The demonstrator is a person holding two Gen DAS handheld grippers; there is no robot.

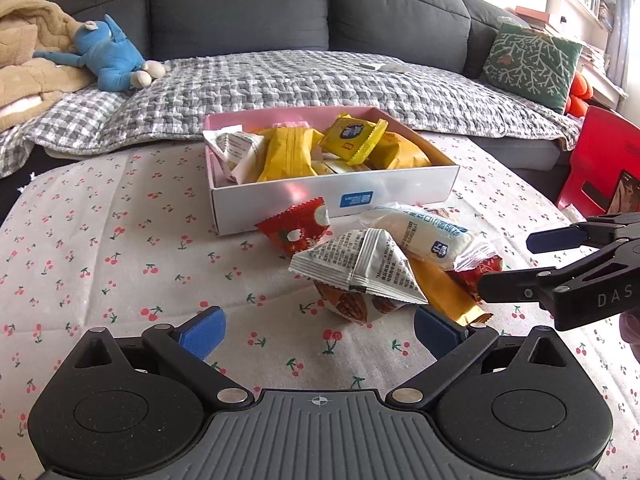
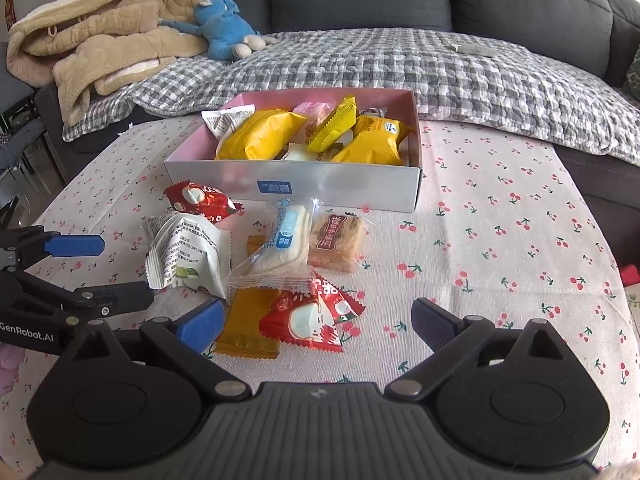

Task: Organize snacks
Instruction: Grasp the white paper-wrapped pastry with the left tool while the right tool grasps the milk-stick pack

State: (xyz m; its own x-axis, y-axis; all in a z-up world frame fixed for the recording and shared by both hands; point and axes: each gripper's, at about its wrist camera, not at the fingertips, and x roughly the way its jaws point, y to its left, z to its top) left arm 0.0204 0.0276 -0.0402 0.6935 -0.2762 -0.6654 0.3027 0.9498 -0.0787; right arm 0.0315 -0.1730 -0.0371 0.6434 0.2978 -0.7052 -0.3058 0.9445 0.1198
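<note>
A white box with a pink inside (image 1: 340,194) (image 2: 288,170) holds several yellow and white snack packs. Loose snacks lie in front of it: a white printed pack (image 1: 360,270) (image 2: 188,254), a clear pack with a white cake (image 1: 420,232) (image 2: 282,246), two red packs (image 1: 296,226) (image 2: 312,314), an orange bar (image 2: 250,324) and a brown biscuit pack (image 2: 338,242). My left gripper (image 1: 320,332) (image 2: 112,268) is open and empty, just short of the white printed pack. My right gripper (image 2: 318,326) (image 1: 506,264) is open and empty, its fingers either side of a red pack.
The snacks lie on a cherry-print cloth (image 1: 120,264) (image 2: 500,240). Behind it stands a grey sofa with a checked blanket (image 1: 320,76), a blue plush toy (image 1: 112,56), a tan coat (image 2: 100,36) and a green cushion (image 1: 532,60). A red chair (image 1: 596,160) stands at the right.
</note>
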